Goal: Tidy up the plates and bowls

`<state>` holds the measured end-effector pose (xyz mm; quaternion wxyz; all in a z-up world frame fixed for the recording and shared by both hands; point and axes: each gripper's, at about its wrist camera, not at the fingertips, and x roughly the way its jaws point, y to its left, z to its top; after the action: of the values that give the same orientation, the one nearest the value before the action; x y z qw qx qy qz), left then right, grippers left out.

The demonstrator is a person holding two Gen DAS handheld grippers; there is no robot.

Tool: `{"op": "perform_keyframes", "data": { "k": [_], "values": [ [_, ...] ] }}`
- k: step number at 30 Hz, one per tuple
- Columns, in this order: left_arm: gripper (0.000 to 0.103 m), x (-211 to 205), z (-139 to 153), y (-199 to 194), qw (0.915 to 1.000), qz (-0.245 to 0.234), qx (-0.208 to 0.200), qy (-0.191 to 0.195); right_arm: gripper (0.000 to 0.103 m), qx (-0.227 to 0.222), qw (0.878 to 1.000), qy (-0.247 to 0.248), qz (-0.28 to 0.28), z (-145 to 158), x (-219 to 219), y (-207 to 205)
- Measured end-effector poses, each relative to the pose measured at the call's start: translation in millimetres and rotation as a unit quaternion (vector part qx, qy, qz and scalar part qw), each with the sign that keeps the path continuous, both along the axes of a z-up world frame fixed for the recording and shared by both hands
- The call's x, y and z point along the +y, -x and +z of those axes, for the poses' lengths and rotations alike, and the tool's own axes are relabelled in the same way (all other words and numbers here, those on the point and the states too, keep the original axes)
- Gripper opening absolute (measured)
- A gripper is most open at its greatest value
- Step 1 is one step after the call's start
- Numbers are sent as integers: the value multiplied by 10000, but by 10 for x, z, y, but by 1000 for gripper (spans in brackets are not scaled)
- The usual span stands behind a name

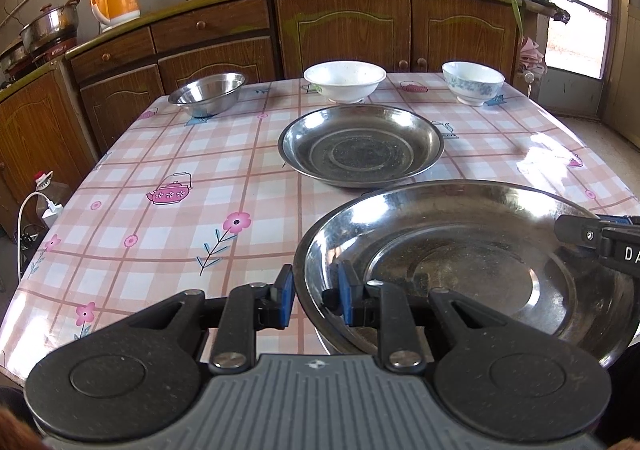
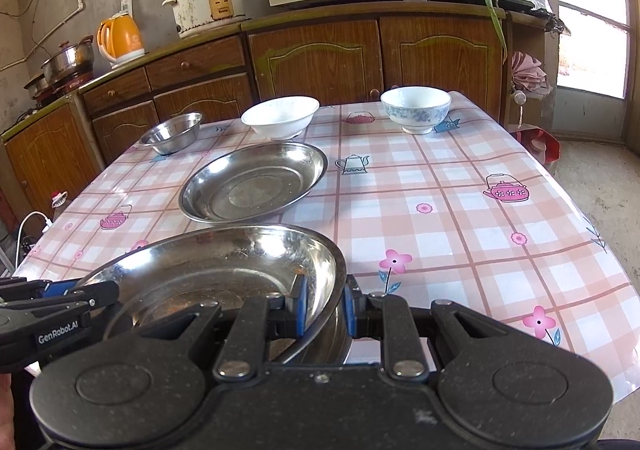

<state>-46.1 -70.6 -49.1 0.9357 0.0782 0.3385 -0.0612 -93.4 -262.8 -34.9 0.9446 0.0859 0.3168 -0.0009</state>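
I have the near steel plate (image 1: 460,270) pinched by its rim on both sides: my left gripper (image 1: 314,296) is nearly closed on the left edge, my right gripper (image 2: 326,308) nearly closed on the right edge. It sits at the table's near edge, tilted slightly. I judge this the lift, bound for the second steel plate (image 1: 360,145) just beyond, to nest them. That needs both hands rising level. The steel bowl (image 1: 208,91), white bowl (image 1: 344,79) and patterned bowl (image 1: 472,81) stand well apart behind; the tablecloth (image 1: 160,177) beside is open.
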Motion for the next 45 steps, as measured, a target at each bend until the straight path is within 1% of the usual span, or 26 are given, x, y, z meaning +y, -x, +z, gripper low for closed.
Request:
{"op": "perform_keyframes", "data": {
  "k": [7, 18, 27, 35, 39, 45],
  "values": [
    [24, 2, -60, -55, 10000, -14, 90, -13, 24, 96, 9999, 36, 7, -52, 11, -51],
    [24, -21, -92, -118, 10000, -42, 54, -59, 24, 116, 9999, 62, -19, -109, 8, -134],
    [24, -24, -118, -197, 9999, -38, 98, -42, 24, 109, 9999, 83, -30, -130, 9, -190],
    [24, -32, -154, -246, 9998, -60, 157, -107, 24, 197, 9997, 148, -31, -193, 18, -266],
    [24, -26, -183, -264, 9996, -66, 260, -105, 24, 301, 9995, 128, -21, -232, 8, -295],
    [24, -16, -269, -287, 9984, -91, 539, -113, 24, 407, 9991, 130, -14, -277, 2, -305]
  ]
}}
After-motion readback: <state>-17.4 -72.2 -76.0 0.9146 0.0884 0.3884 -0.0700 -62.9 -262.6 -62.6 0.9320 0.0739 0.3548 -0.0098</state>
